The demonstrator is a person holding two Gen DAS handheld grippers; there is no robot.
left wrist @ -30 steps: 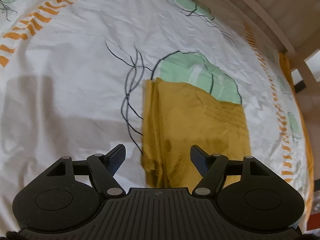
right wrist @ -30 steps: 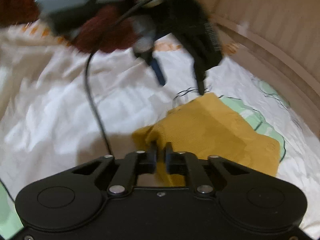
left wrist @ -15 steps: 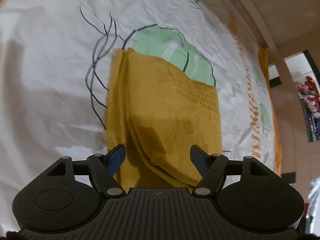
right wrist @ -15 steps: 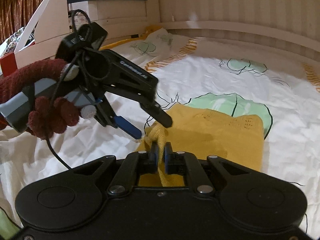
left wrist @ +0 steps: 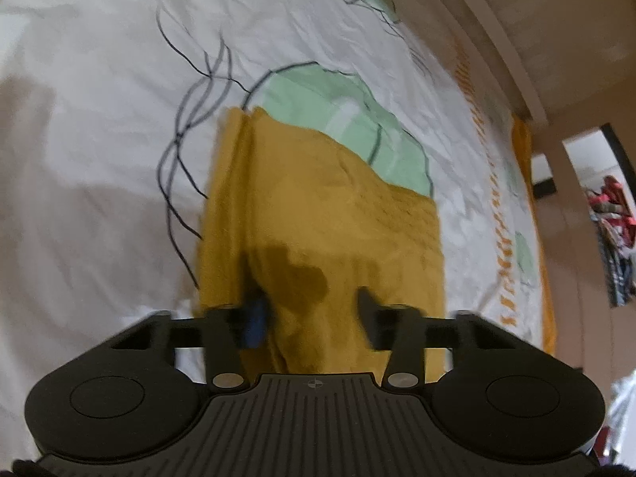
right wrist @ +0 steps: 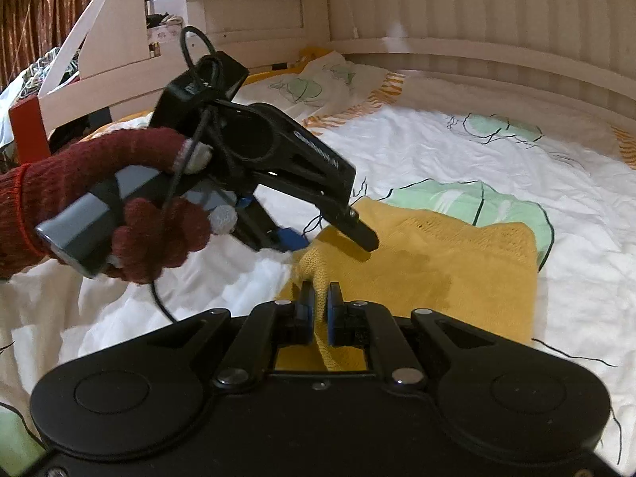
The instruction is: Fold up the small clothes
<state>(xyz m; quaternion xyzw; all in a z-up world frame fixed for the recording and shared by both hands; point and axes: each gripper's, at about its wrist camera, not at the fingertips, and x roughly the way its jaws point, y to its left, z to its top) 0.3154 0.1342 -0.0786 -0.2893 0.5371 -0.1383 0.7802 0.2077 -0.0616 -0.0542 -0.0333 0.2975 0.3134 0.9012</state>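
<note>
Mustard-yellow knit garment [right wrist: 429, 262], folded into a rough rectangle, lies flat on the bed sheet [right wrist: 457, 151], partly covering a green leaf print [right wrist: 469, 202] outlined in black. In left wrist view the same garment [left wrist: 338, 230] shows layered edges along its left side and an open-knit patch toward the far right corner.

Right claw [right wrist: 320, 312]: pressed together, pinching the garment's near corner; a ridge of yellow knit stands up between the blue pads and runs back under the claw body.

Left claw [right wrist: 330, 238]: seen from the right wrist view, spread, angled down over the same near-left corner of the garment. Black finger tip sits over the cloth and casts a shadow on it, blue-padded finger [right wrist: 292, 238] just at the garment's edge. Contact with the cloth cannot be told. In its own view the left claw [left wrist: 310, 314] is spread with the yellow fabric between its fingers; view is motion-blurred.

Left hand [right wrist: 119, 214] in a dark red knit glove with pale fingertips grips the grey handle; a black cable [right wrist: 167, 306] hangs from it down onto the sheet.

Sheet is white, wrinkled, with orange dash border [left wrist: 501, 230] and more green leaf prints. Pale wooden bed frame [right wrist: 477, 20] runs behind the bed. Pile of clothes [left wrist: 612, 238] visible past the bed at right in left wrist view.
</note>
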